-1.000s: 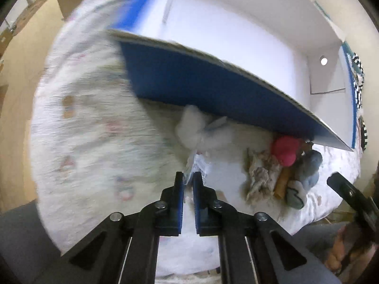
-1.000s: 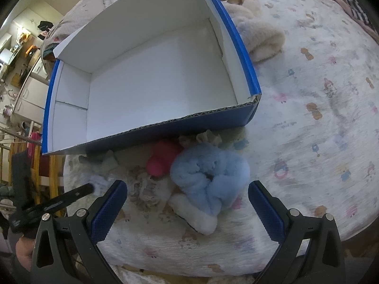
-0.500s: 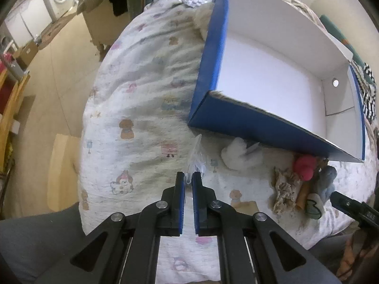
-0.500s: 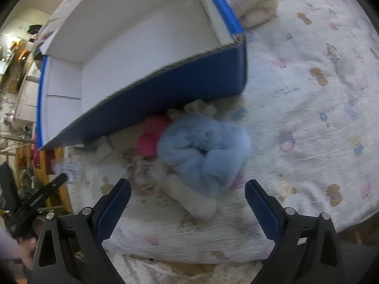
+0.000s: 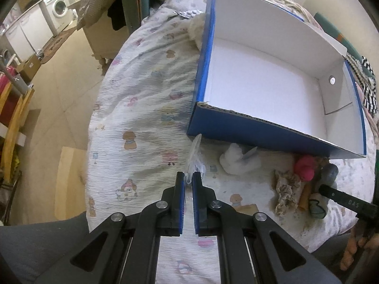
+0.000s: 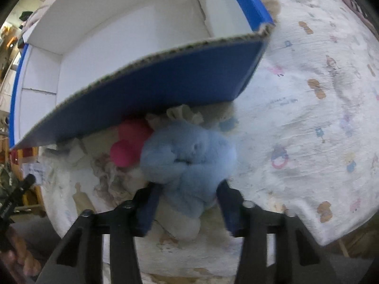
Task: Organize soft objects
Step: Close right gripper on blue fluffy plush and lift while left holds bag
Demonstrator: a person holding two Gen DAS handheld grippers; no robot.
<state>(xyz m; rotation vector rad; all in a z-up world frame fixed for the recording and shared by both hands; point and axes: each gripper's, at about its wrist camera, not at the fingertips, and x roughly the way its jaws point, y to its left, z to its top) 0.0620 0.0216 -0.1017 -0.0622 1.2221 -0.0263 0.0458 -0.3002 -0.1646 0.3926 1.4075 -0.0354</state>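
Observation:
My left gripper is shut on a clear plastic packet and holds it above the bedspread, left of the blue box. A white fluffy thing lies at the box's near wall. Right of it is a pile: a pink plush, a beige rag and grey-blue pieces. In the right wrist view my right gripper has its fingers closed around the light blue plush, which fills the gap between the pads. The pink plush lies just left of it, under the box's blue wall.
The box is white inside with nothing in it. A cream plush lies behind its far left corner. The bed's left edge drops to a tiled floor with a cabinet and a washing machine. A striped cloth lies at far right.
My left gripper has pulled back and up with the packet, away from the white fluffy thing. My right gripper has moved down onto the light blue plush and closed around it.

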